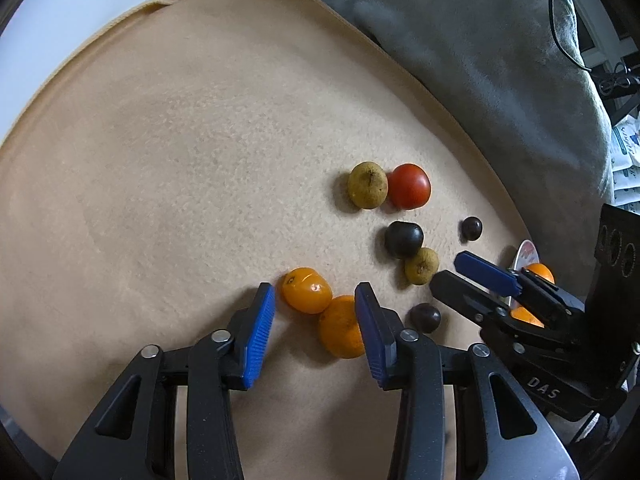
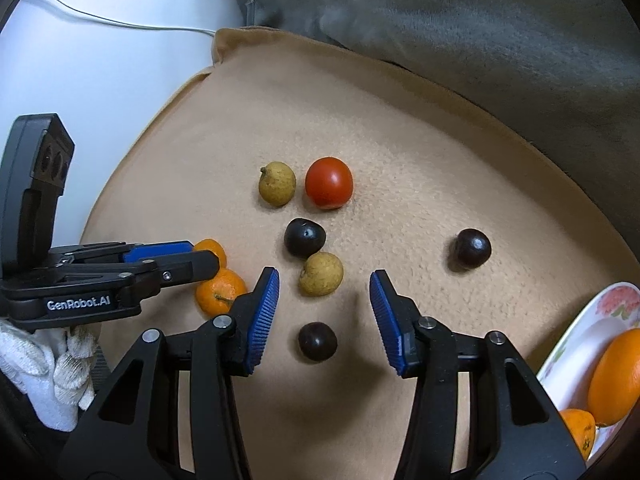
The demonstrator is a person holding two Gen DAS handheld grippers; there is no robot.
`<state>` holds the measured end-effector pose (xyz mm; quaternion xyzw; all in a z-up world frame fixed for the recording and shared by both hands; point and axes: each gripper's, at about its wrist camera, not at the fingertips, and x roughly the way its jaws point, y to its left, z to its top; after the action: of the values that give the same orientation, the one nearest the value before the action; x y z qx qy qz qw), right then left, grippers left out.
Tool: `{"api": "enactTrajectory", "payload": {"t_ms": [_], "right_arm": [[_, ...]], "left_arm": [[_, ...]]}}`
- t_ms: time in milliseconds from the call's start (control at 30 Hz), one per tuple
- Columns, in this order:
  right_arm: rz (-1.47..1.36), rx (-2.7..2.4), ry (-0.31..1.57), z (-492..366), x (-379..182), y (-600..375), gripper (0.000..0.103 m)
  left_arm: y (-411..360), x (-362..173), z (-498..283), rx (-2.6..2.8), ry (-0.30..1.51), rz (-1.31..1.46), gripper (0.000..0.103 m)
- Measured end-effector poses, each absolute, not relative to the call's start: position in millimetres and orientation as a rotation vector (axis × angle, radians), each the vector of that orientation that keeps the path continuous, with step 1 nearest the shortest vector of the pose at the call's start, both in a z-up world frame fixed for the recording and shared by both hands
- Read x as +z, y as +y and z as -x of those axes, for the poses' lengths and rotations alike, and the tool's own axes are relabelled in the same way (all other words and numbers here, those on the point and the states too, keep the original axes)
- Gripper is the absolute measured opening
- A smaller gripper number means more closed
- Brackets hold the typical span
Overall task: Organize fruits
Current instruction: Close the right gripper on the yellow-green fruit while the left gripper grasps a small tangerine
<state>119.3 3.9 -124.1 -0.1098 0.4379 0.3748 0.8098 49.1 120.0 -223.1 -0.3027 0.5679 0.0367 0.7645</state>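
Loose fruits lie on a tan cushion (image 1: 160,168). Two oranges (image 1: 306,290) (image 1: 340,332) sit just in front of my open, empty left gripper (image 1: 315,334), the nearer one between its blue pads. A yellow-green fruit (image 2: 277,182), a red tomato (image 2: 329,182), a dark plum (image 2: 305,237), a second yellow-green fruit (image 2: 321,273) and two more dark plums (image 2: 472,249) (image 2: 317,341) lie ahead of my open, empty right gripper (image 2: 324,320). The nearest plum lies between its pads. The left gripper shows at the left of the right wrist view (image 2: 188,258).
A floral plate (image 2: 576,344) with oranges (image 2: 616,372) sits at the cushion's right edge. A grey cushion (image 2: 460,20) rises behind. A white wall and cable (image 2: 120,24) are at the left. A white gloved hand (image 2: 52,368) holds the left gripper.
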Motion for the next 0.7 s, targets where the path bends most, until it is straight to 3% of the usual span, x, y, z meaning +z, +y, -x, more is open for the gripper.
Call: {"api": "enactTrajectory", "payload": {"t_ms": [200,233,267,500,600,700], "right_arm": [[0.259,0.807,0.943,-123,-129,13,0.045],[0.261,0.806,0.945,-124,-130,15,0.043],[0.263,0.805,0.947,-125,-131,16,0.043],[0.284,0.812,0.959,-129,-137,26,0.042],[0.299,0.819,0.972,-130,-141,31,0.029],[0.302,0.818,0.972,-130,-142,33,0.027]], "left_arm": [[121,-223,-54,0.086,1.24,0.659,0.031],[122,-225,-56,0.093,1.244,0.658,0.023],[122,-228,-57,0.096,1.253,0.664,0.021],[123,-230,-56,0.091,1.256,0.662,0.022],[122,-228,-56,0.086,1.254,0.657,0.021],[125,-227,-55,0.084,1.253,0.652,0.021]]}}
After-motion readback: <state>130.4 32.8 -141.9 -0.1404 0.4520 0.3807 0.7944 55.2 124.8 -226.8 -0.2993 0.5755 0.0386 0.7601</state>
